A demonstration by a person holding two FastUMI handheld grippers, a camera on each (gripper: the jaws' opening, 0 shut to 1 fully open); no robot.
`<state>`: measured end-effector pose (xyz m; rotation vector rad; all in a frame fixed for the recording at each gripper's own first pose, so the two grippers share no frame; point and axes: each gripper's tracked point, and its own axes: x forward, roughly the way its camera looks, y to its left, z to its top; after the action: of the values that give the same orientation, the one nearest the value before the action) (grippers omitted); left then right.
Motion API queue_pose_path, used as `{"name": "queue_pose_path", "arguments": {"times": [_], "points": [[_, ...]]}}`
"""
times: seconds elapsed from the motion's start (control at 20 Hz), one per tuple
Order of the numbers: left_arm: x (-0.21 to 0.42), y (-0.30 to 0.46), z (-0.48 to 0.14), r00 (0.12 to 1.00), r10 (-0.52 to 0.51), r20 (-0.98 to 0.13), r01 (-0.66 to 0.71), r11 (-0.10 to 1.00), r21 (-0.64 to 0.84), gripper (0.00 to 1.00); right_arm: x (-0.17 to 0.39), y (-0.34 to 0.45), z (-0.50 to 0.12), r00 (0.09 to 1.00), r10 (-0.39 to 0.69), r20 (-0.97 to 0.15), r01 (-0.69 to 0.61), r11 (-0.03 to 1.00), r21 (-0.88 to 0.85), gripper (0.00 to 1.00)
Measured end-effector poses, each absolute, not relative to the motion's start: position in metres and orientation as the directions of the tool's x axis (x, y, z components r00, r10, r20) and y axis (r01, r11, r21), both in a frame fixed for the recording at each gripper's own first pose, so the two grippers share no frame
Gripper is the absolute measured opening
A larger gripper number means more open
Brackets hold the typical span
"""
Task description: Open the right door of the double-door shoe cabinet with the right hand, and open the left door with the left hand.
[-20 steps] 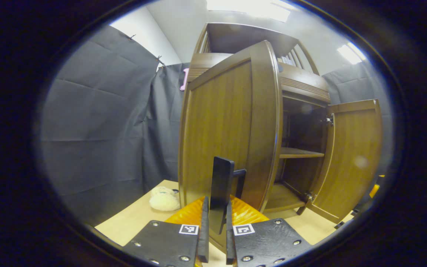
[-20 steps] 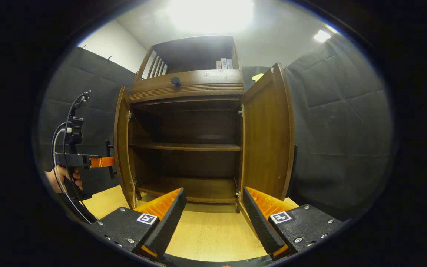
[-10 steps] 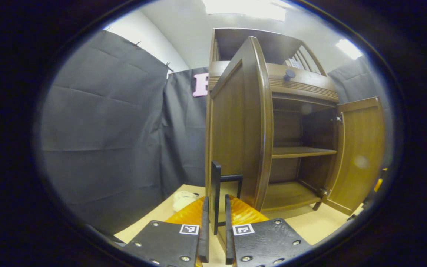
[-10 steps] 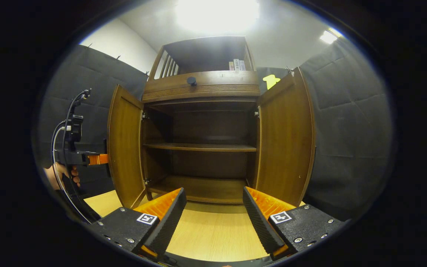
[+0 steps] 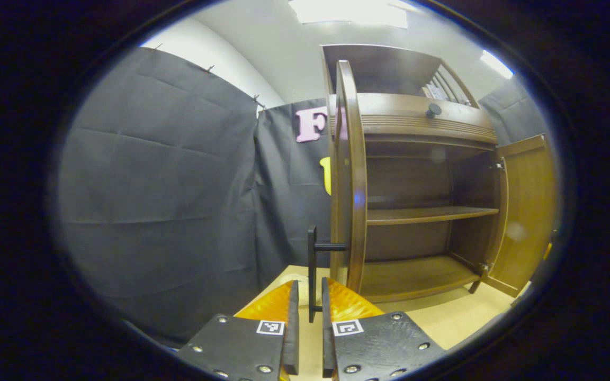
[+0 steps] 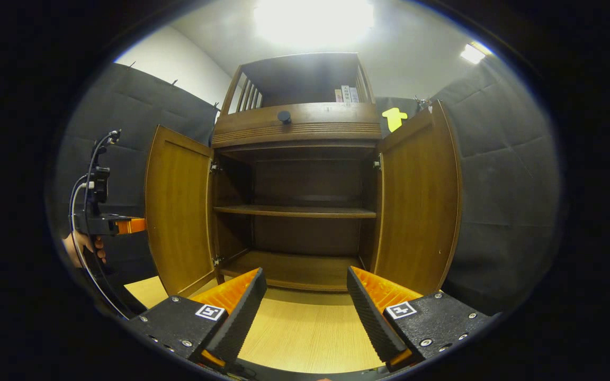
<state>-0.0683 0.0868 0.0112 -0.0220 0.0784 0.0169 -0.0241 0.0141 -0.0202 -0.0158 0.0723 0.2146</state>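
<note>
While both doors of the brown wooden double-door shoe cabinet (image 6: 297, 174) stand swung out, we note the states of each of our tongs. Our left tongs (image 5: 308, 330) sit nearly together, with the slim black bar handle (image 5: 312, 275) of the left door (image 5: 348, 180) running down into the narrow gap between them; whether both fingers actually press on the bar we cannot tell. In the left gripper view that door appears edge-on, swung far out from the cabinet front. In the right gripper view the same door (image 6: 178, 209) shows its inner panel, and the left tongs (image 6: 131, 226), held by a hand (image 6: 80, 248), reach toward its outer face.

Our right tongs (image 6: 305, 312) are wide apart, holding nothing, and sit over the light wooden counter (image 6: 305, 338) in front of the cabinet opening, well apart from both doors. The right door (image 6: 419, 206) hangs open, its inner panel facing us.

Inside the cabinet we see one wooden middle shelf (image 6: 294, 211) and a floor board (image 6: 294, 270). Above the opening a drawer front carries a round dark knob (image 6: 284, 116).
</note>
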Motion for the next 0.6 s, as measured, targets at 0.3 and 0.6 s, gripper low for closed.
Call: {"name": "queue_pose_path", "arguments": {"times": [0.3, 0.6], "points": [[-0.076, 0.077, 0.019, 0.996, 0.072, -0.06, -0.072, 0.997, -0.006, 0.14, -0.029, 0.018, -0.018, 0.973, 0.22, -0.068, -0.221, 0.975, -0.012, 0.94], [-0.093, 0.08, 0.031, 0.999, 0.016, -0.03, -0.017, 1.0, -0.023, 0.23, -0.035, 0.019, -0.01, 0.977, 0.208, -0.055, -0.209, 0.978, -0.015, 0.94]]}}
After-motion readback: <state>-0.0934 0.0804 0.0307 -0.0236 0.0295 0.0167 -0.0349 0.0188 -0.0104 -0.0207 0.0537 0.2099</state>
